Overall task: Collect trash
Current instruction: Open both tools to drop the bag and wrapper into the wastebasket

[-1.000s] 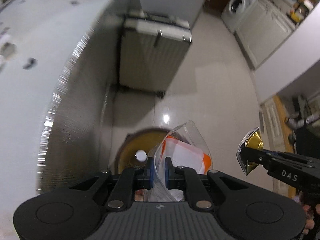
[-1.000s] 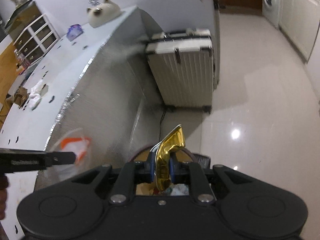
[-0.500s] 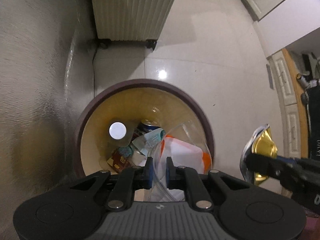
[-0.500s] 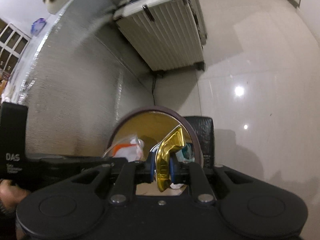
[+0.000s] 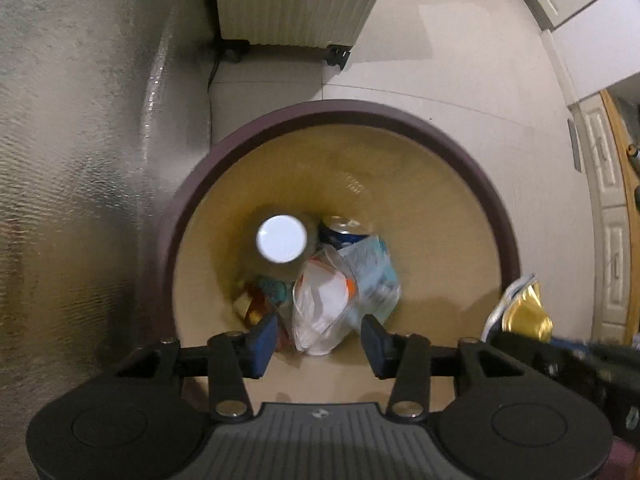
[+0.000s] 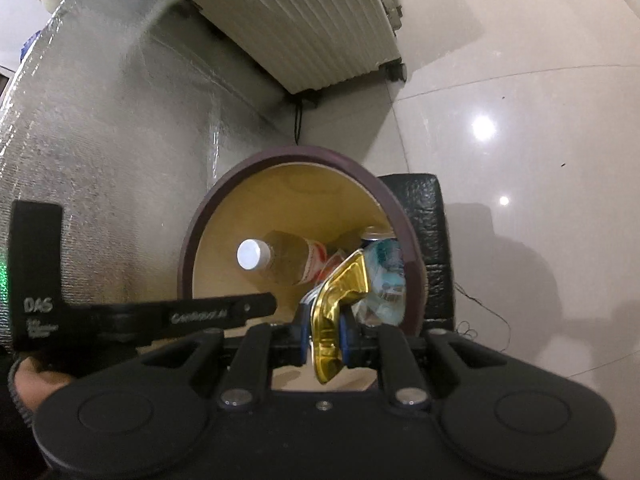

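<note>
A round bin with a dark rim and yellow inside stands on the floor. My left gripper points straight down into it, jaws opening, with nothing pressed between the pads. A clear plastic bag with white and orange lies loose below them in the bin. My right gripper is shut on a gold foil wrapper at the bin's near right rim. In the bin lie a bottle with a white cap, a blue can and a pale wrapper.
A ribbed white suitcase stands on the tiled floor behind the bin. A silvery textured wall runs along the left. A black box sits by the bin's right side. White cabinets line the right.
Both grippers came down over the bin. My left jaws parted and the clear plastic bag dropped from them into the bin. The right stays shut on the gold wrapper.
</note>
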A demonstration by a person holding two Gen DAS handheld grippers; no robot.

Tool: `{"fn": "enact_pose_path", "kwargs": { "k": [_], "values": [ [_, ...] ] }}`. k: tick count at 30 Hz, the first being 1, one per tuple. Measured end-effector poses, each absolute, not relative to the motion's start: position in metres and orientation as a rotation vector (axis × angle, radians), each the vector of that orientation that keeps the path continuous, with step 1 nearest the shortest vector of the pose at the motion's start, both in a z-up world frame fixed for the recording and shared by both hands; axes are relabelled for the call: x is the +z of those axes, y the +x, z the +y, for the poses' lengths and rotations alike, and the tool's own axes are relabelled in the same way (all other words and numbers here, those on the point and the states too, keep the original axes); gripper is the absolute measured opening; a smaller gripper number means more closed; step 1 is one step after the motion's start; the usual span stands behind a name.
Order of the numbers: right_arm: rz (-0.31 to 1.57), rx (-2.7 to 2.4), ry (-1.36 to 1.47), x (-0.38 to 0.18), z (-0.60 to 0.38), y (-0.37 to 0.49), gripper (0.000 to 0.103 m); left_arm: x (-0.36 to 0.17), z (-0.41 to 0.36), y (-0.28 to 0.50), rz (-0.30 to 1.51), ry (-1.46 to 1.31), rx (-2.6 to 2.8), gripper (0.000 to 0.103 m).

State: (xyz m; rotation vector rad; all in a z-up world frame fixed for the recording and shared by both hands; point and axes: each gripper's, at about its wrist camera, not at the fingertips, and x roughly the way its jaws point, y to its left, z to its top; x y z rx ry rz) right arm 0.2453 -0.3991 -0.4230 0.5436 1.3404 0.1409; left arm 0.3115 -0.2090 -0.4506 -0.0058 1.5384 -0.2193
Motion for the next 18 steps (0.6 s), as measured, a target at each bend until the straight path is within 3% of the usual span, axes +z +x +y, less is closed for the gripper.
{"fn": "enact_pose_path", "kwargs": {
  "k": [5,10,16,18],
  "values": [
    [1.372,0.16,0.531,-0.436,-0.386,0.255,0.019,-0.445,-0.189,0.303,1.544,0.02,-0.19,0.049],
    [1.404,0.19,0.499,-0.443,-0.379,0.254,0.044,-0.436,-0.178,0.294,1.533,0.012,-0.175,0.058],
    [1.429,0.179,0.429,-0.44,-0.379,0.244,0.045,-0.429,-0.174,0.285,1.539,0.001,-0.172,0.065],
    [1.431,0.183,0.406,-0.436,-0.381,0.238,0.045,-0.426,-0.173,0.281,1.534,0.002,-0.173,0.072]
  ]
}}
